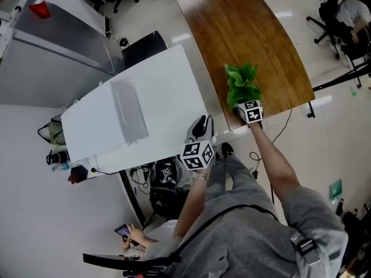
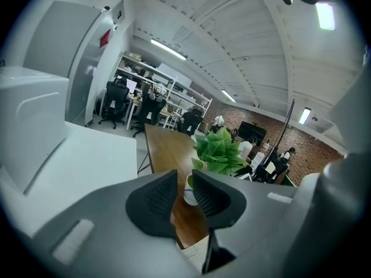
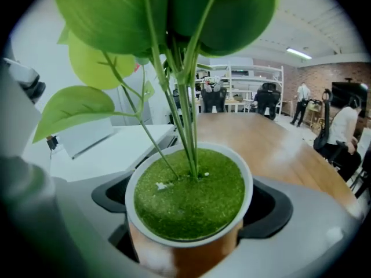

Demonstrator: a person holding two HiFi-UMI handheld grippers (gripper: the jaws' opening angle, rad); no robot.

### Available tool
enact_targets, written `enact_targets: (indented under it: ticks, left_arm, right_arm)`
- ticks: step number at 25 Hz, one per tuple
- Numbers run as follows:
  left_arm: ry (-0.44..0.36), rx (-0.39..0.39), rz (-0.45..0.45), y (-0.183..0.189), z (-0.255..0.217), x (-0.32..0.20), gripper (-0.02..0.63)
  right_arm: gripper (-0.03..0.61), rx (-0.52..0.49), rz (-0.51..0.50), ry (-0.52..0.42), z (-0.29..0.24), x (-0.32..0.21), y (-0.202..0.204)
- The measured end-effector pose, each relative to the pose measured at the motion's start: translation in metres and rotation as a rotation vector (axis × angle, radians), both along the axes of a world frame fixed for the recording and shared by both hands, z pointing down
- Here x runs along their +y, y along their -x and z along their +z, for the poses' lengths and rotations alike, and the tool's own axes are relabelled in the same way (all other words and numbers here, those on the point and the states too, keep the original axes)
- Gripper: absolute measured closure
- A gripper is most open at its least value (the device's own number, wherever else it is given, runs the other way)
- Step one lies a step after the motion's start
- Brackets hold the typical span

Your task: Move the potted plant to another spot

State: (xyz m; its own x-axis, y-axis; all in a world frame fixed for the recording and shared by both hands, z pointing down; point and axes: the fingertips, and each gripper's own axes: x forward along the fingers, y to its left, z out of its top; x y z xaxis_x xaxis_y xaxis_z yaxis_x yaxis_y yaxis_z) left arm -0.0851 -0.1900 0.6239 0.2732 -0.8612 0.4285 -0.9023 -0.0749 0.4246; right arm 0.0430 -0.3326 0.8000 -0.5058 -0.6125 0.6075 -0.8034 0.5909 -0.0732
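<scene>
The potted plant [image 1: 242, 84] has broad green leaves and a white pot filled with green moss [image 3: 190, 197]. It stands at the near edge of the brown wooden table [image 1: 243, 33]. My right gripper [image 1: 247, 105] reaches in from the table's front, with a jaw pressed against each side of the pot, so it is shut on it [image 3: 191, 204]. My left gripper [image 1: 202, 125] hovers by the near corner of the white table [image 1: 156, 86], apart from the plant. Its jaws are shut with nothing between them [image 2: 184, 181], and beyond them the plant [image 2: 219, 149] shows on the wooden table.
A narrow floor gap separates the two tables. A flat white box [image 1: 128, 111] lies on the white table. Bags and cables [image 1: 165, 184] sit under it near my legs. Someone's hand holds a phone [image 1: 128, 233] at the lower left. Office chairs [image 1: 333, 22] stand at the far right.
</scene>
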Motion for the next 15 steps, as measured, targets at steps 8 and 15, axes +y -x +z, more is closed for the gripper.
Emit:
enact_targets:
  ticks: [8,15]
  left_arm:
    - [0.056,-0.021,0.013,-0.002,0.023,0.003,0.517]
    - [0.079,-0.04,-0.009,0.009,0.03,0.007,0.517]
  right_arm:
    - [0.026,-0.059,0.042,-0.028,0.019,-0.014,-0.017]
    - [0.023,-0.138,0.065,-0.026,0.018,-0.016,-0.016]
